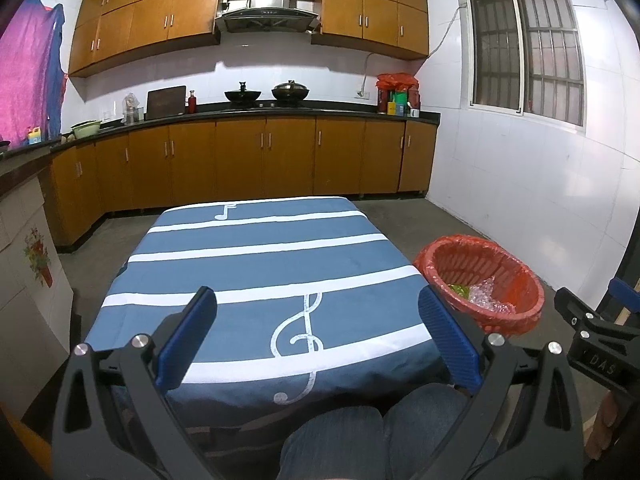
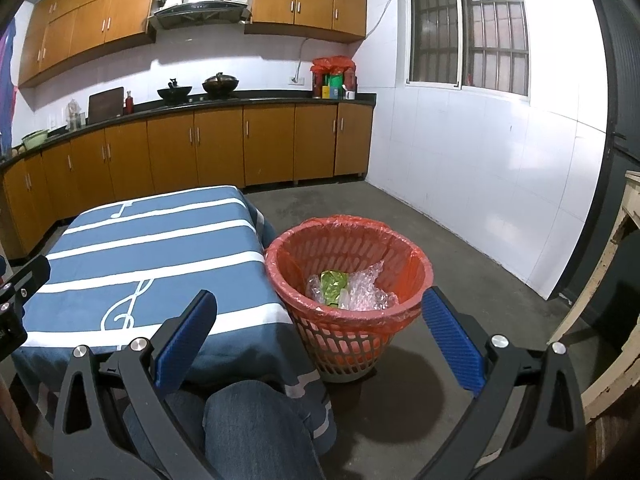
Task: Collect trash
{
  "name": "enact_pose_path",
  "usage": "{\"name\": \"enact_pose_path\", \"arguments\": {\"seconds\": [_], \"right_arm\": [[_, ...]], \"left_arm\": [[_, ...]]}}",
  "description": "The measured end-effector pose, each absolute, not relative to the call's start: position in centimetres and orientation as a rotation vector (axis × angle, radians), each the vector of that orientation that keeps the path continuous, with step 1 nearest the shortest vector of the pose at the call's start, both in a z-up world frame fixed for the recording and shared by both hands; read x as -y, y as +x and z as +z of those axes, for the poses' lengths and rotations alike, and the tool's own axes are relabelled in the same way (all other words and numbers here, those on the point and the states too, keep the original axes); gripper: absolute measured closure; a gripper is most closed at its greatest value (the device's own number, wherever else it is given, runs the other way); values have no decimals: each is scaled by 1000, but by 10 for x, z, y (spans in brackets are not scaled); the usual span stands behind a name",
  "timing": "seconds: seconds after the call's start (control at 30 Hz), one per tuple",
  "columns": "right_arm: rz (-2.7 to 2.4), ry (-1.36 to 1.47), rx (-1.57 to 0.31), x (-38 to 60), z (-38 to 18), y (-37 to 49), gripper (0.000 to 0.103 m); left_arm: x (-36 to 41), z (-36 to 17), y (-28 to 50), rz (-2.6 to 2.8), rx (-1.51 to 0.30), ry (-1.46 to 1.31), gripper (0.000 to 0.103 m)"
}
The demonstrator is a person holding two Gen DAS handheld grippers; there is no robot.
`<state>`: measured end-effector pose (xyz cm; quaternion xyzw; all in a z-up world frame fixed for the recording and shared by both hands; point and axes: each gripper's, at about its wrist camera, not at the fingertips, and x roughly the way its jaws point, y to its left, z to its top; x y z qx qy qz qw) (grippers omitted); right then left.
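Two grippers are in view, both spread wide and holding nothing: the left gripper [image 1: 318, 308] hangs above the near part of the table [image 1: 248, 264], and the right gripper [image 2: 320, 312] hangs at the table's right edge, in front of the waste basket [image 2: 348, 344]. Blue pads [image 2: 452, 336] line the fingers. Table carries a blue cloth with white stripes and a treble clef [image 1: 298, 336]. Basket stands on the concrete floor [image 2: 460, 264], just beside the table's right side, lined with a red plastic bag [image 2: 280, 264]. Collected trash lies inside the basket: a green wrapper [image 2: 334, 284] touching crumpled clear bubble wrap [image 2: 366, 292]. Person's denim-clad knees [image 1: 360, 436] sit below the table's near edge.
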<state>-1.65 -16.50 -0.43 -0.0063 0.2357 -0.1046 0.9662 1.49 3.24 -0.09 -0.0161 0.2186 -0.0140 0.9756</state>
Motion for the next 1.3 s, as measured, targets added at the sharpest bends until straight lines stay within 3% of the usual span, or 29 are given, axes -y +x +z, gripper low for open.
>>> {"name": "enact_pose_path", "arguments": {"seconds": [1.3], "right_arm": [[-211, 0, -489, 169, -7, -18, 2]], "left_arm": [[-34, -3, 13, 0, -457, -23, 4]]}}
